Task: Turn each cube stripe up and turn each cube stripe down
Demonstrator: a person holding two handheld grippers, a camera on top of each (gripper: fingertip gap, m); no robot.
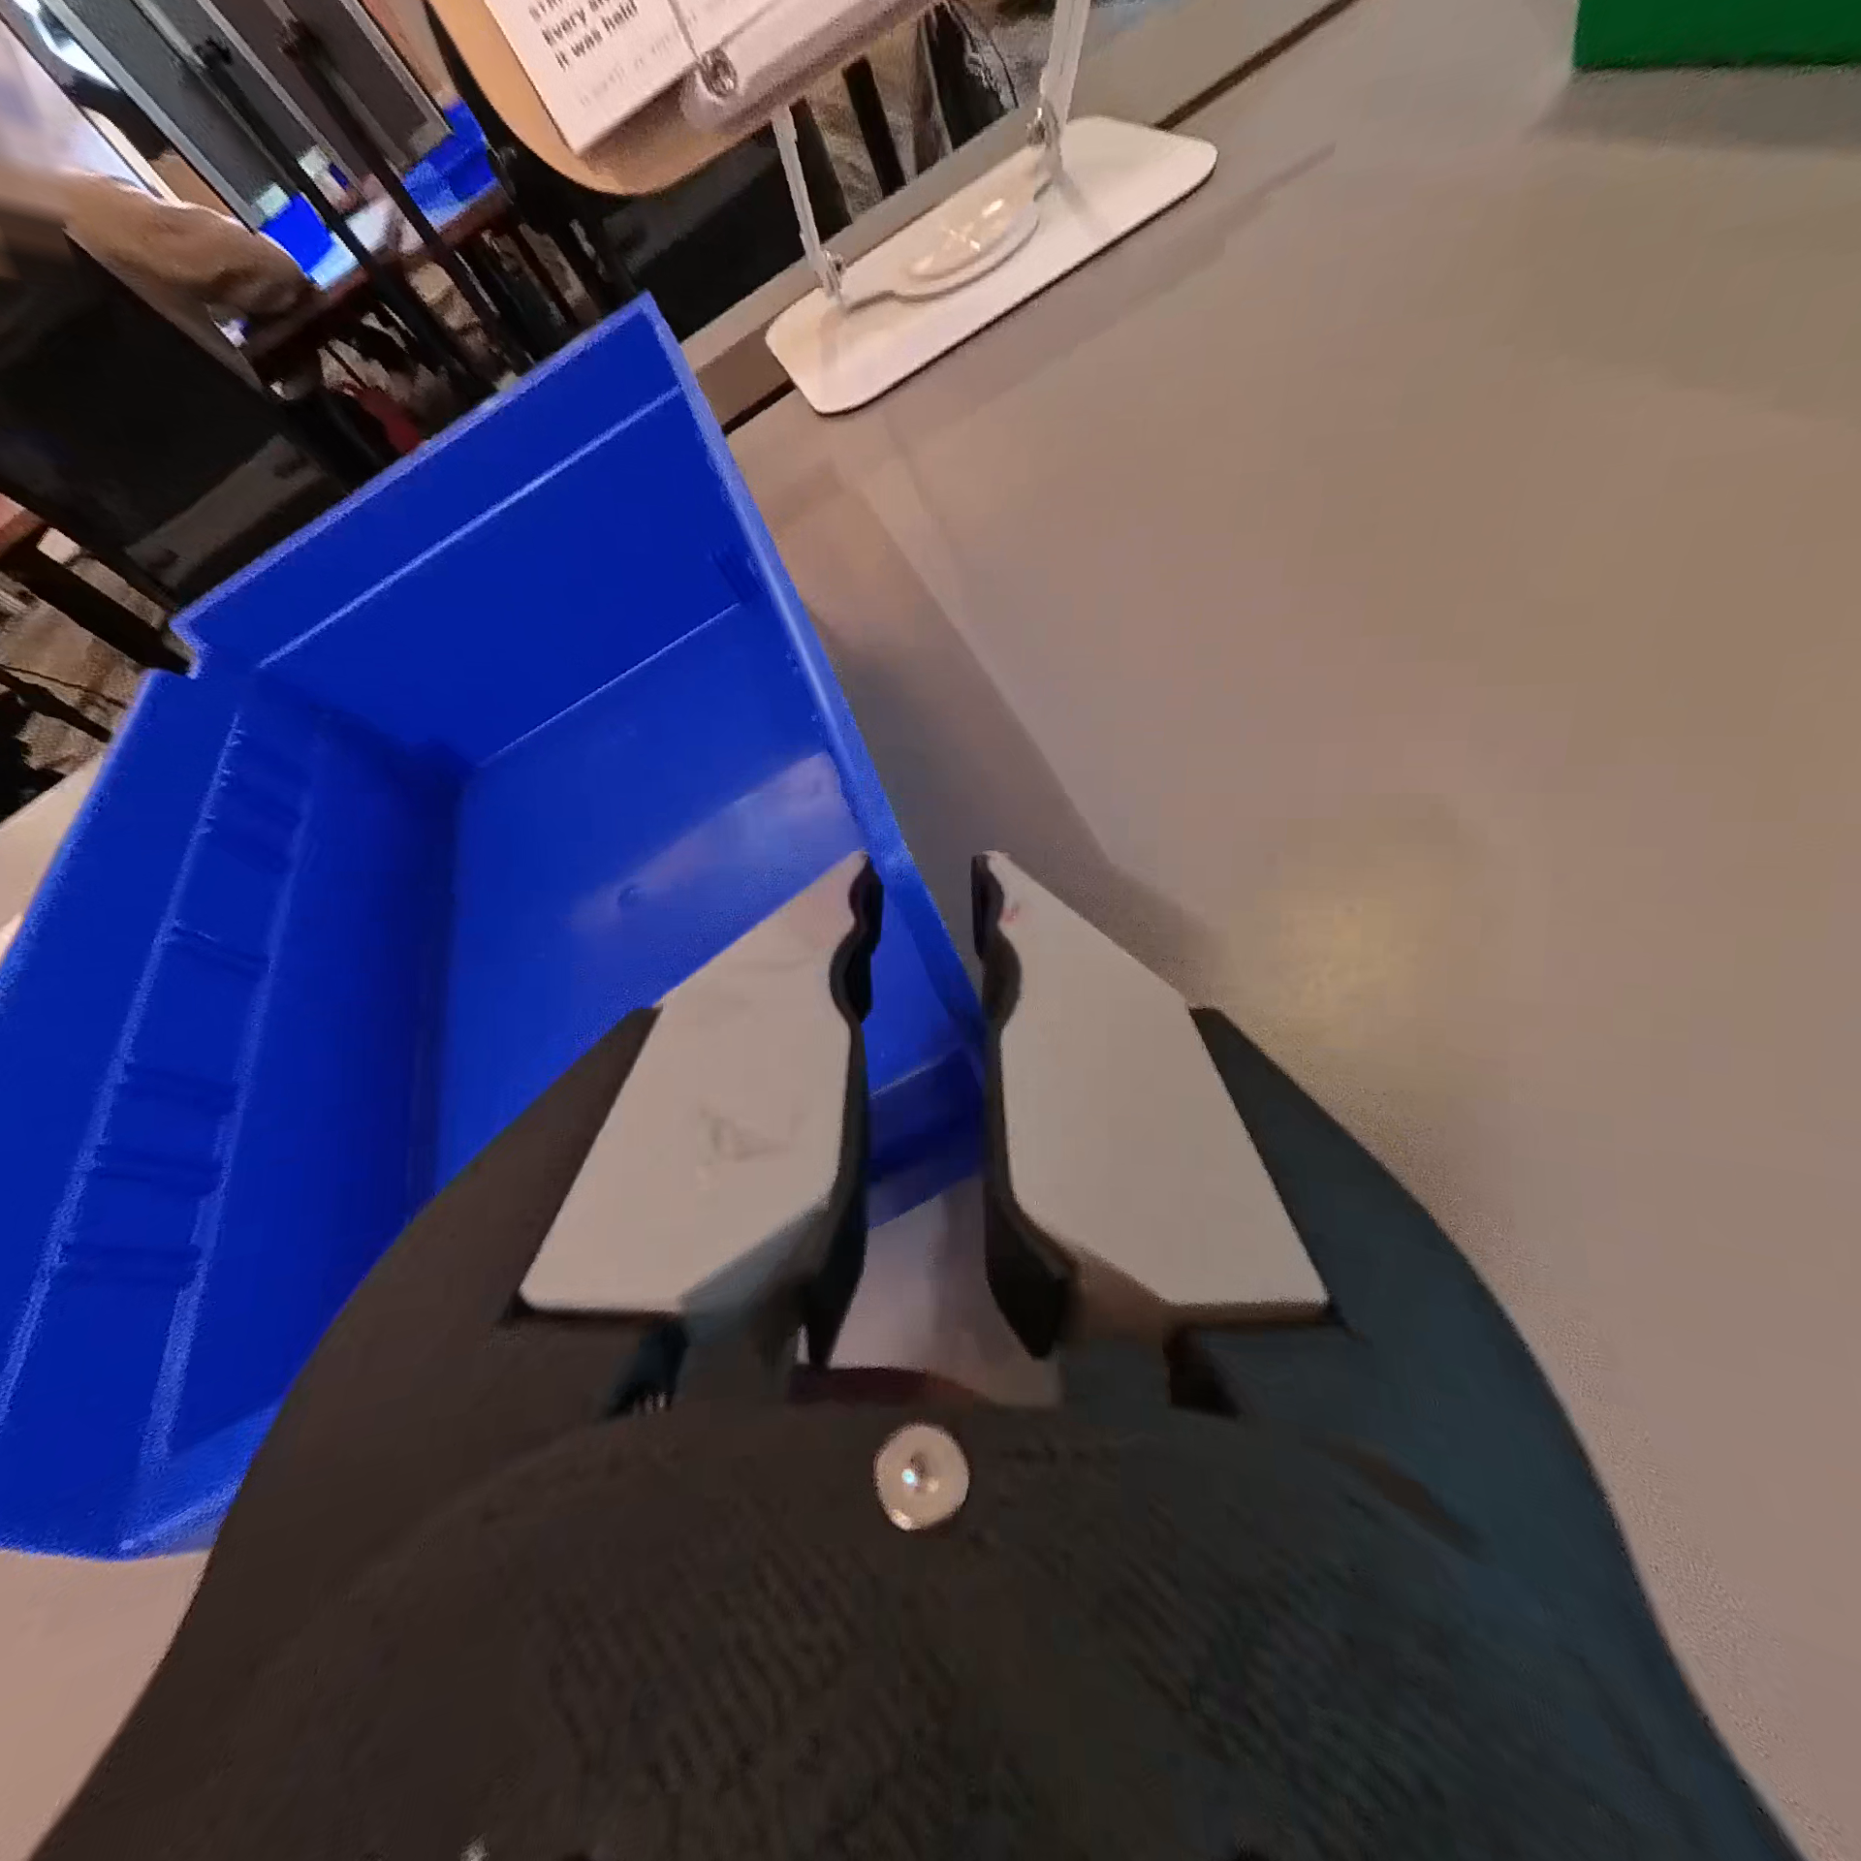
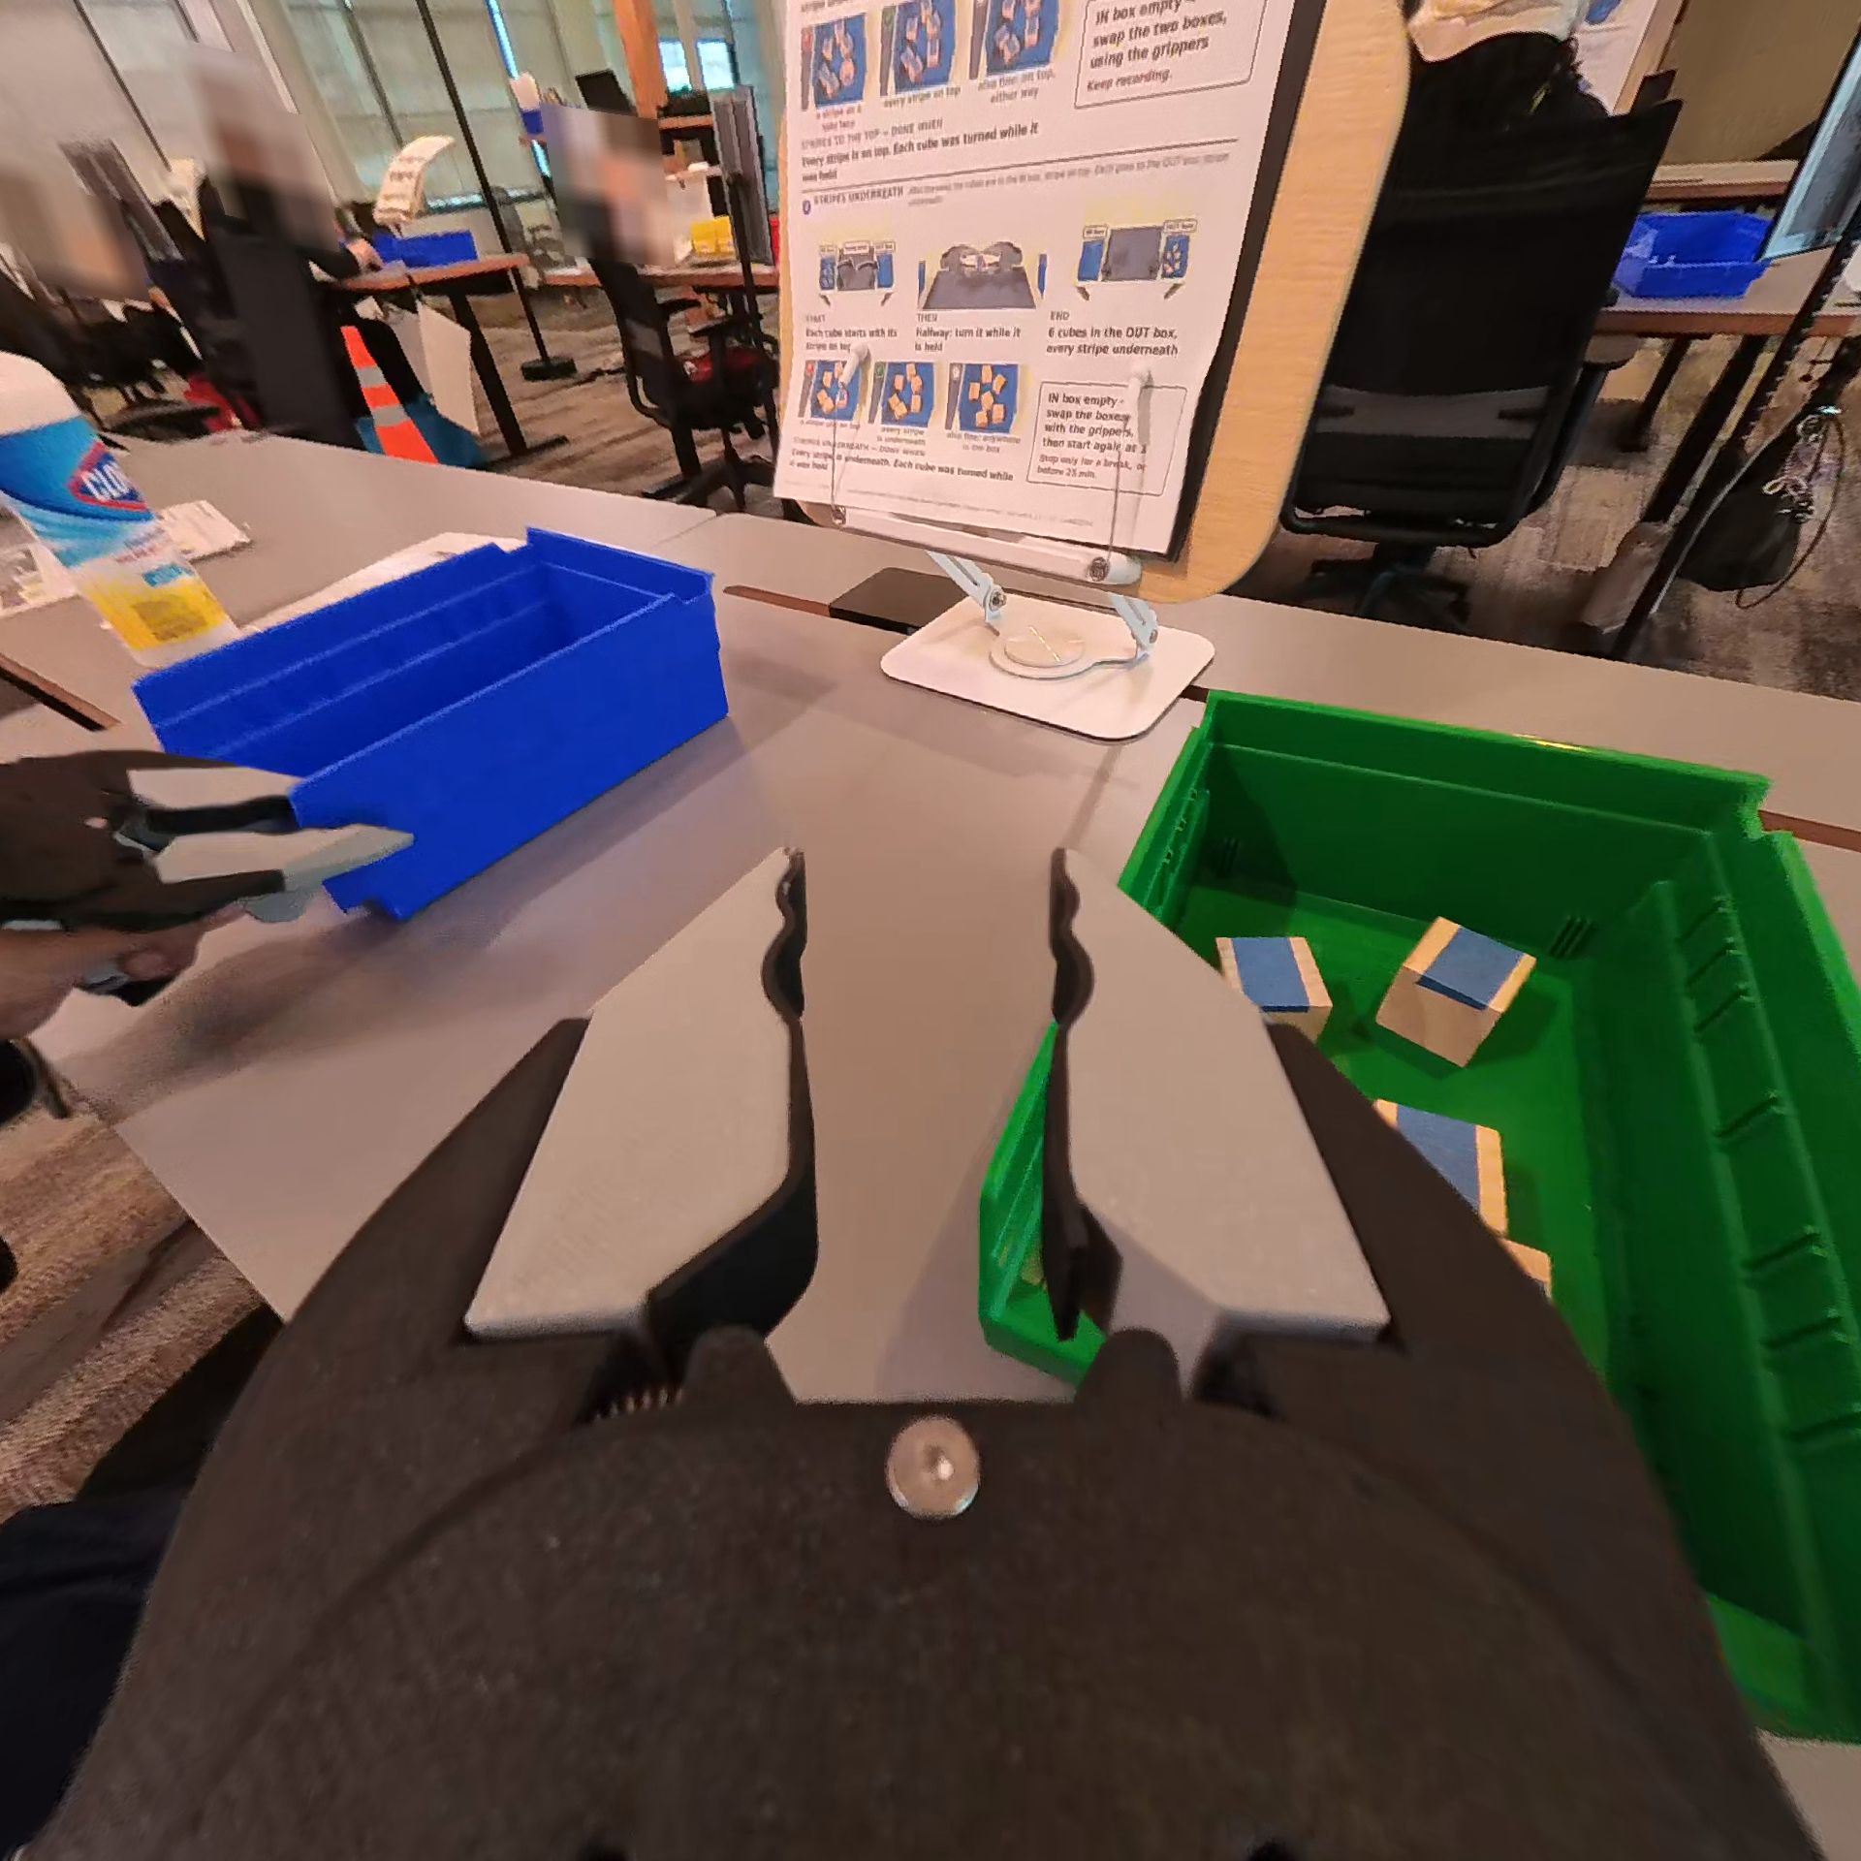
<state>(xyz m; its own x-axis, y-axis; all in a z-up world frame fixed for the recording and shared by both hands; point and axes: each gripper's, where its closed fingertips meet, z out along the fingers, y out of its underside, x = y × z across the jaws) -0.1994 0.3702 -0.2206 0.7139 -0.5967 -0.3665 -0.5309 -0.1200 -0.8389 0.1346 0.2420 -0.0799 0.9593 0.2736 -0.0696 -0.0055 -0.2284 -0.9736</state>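
Your left gripper (image 1: 924,876) has its jaws narrowed around the right side wall of the blue bin (image 1: 423,906), one finger inside the wall and one outside. The right wrist view shows the same grip from the side, at the bin's near right corner, with the bin tilted and that corner lifted off the grey table (image 2: 906,806). From what shows, the blue bin has nothing in it. Whether the fingers actually press the wall you cannot tell from either view.

Your right gripper (image 2: 921,876) is spread wide and holds nothing. Its right finger (image 2: 1158,1088) lies over the near left corner of the green bin (image 2: 1712,1108), while its left finger hangs above bare table.

The cubes sit in the green bin, to your right. Two pale wooden cubes stand toward its far end, each with a blue stripe on the top face: one (image 2: 1271,977) just beside your right finger, the other (image 2: 1455,992) to its right and turned at an angle. A third cube (image 2: 1450,1158), nearer you, also shows blue on top but is partly hidden behind the gripper.

Beyond both bins, at the far side of the table, a white stand (image 2: 1047,665) carries a printed instruction sheet (image 2: 1027,252). At the far left stands a wipes canister (image 2: 91,514).
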